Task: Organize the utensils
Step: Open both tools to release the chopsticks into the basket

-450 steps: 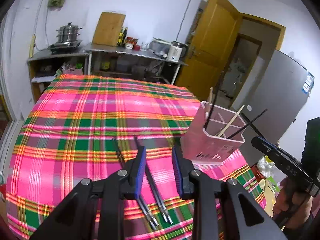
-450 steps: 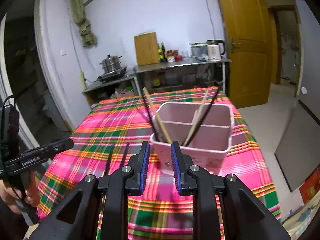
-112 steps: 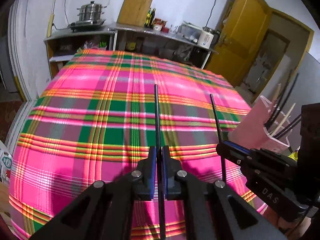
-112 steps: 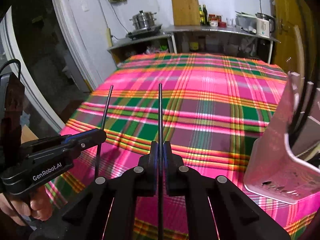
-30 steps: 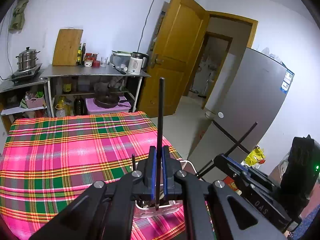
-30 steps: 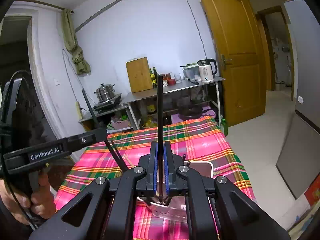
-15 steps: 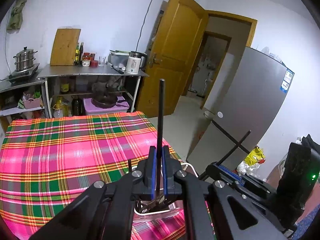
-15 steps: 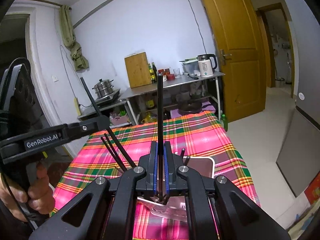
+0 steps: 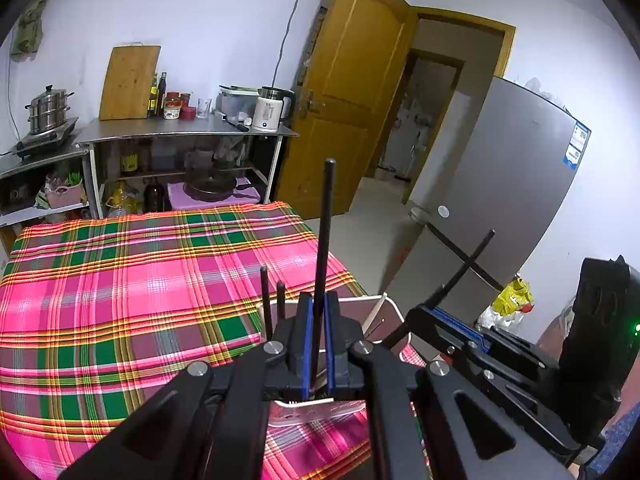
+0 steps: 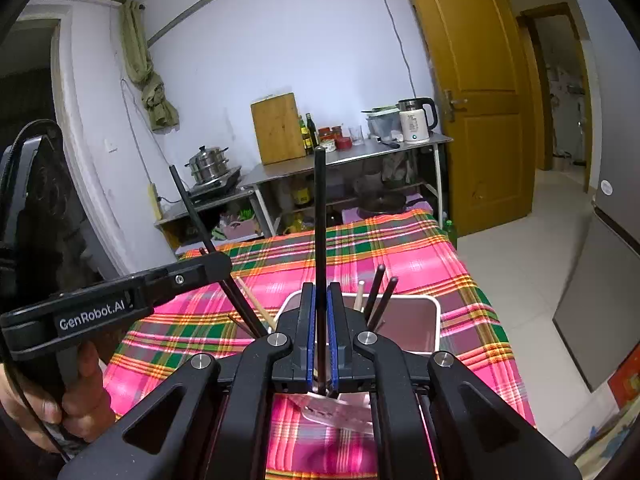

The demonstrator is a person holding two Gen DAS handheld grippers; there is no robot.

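My left gripper (image 9: 315, 320) is shut on a black chopstick (image 9: 324, 240) held upright over the pink utensil holder (image 9: 390, 312); its lower end is hidden behind the jaws. My right gripper (image 10: 320, 320) is shut on another black chopstick (image 10: 319, 220), upright over the same holder (image 10: 420, 320). The holder stands near the table's right edge and holds several black and wooden chopsticks (image 10: 380, 292). Each gripper shows in the other's view, the left one (image 10: 208, 268) and the right one (image 9: 424, 312), each pinching its chopstick.
The table wears a pink, green and yellow plaid cloth (image 9: 140, 280). Behind it stand metal shelves (image 9: 180, 136) with a kettle, bottles, a cutting board and a steamer pot. A grey fridge (image 9: 500, 200) and a wooden door (image 9: 344, 112) are to the right.
Both grippers have sunk a little toward the holder with their chopsticks still upright. More of the holder's rim and its chopsticks show behind the jaws than a second ago.
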